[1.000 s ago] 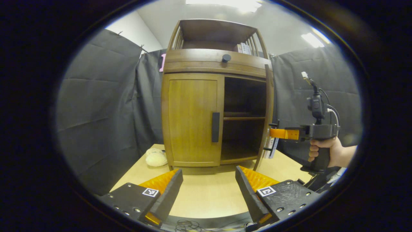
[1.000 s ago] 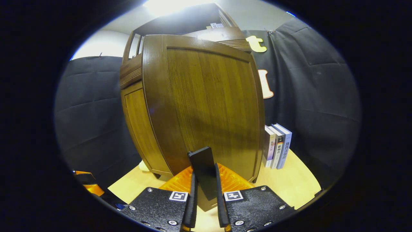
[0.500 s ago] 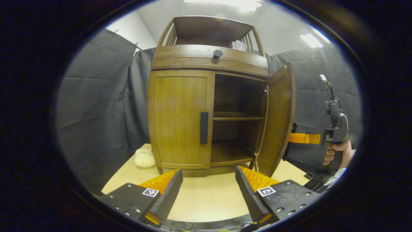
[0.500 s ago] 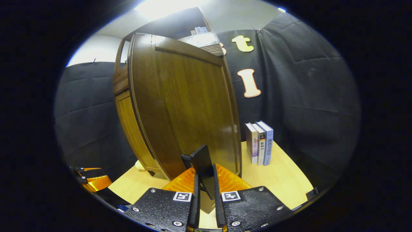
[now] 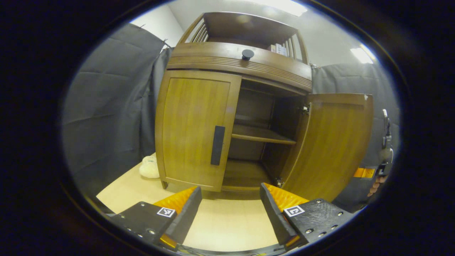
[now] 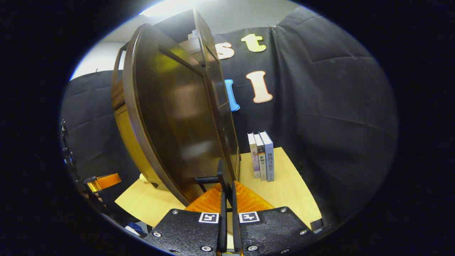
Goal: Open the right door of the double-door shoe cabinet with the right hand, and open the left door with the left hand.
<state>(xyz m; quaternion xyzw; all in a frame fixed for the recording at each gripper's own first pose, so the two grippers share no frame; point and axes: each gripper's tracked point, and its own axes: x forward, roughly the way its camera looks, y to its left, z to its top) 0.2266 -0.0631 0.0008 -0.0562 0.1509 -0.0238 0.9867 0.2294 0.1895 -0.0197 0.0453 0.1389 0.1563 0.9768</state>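
The right tool [image 6: 226, 199] is clenched on the right door's handle [image 6: 221, 175], a thin dark bar pinched edge-on between both fingers in the right gripper view. The right door [image 6: 170, 121] stands swung wide out from the shoe cabinet [image 5: 234, 60], its dark outer face rising to the left of the handle. Just beyond the door's far edge, three books [image 6: 261, 156] stand upright on the pale wooden worktop [image 6: 284, 185], close to the black booth wall.

The left tool [image 5: 230, 209] is released, its two fingers spread wide above the worktop in front of the cabinet and touching nothing. Ahead of it, in the left gripper view, the left door [image 5: 193, 124] is closed flush, with its dark vertical handle [image 5: 217, 145] on the edge next to the open half. That open half shows a dark interior with a middle shelf [image 5: 263, 134] and a bottom board. A round dark knob [image 5: 247, 54] sits on the ribbed band above the doors, and an open slatted rack tops the cabinet. A cream plush toy [image 5: 149, 168] lies on the worktop beside the cabinet's left foot.

At the far right edge of the left gripper view, past the open door, part of the right tool and the hand [image 5: 374, 185] holding it can be seen.
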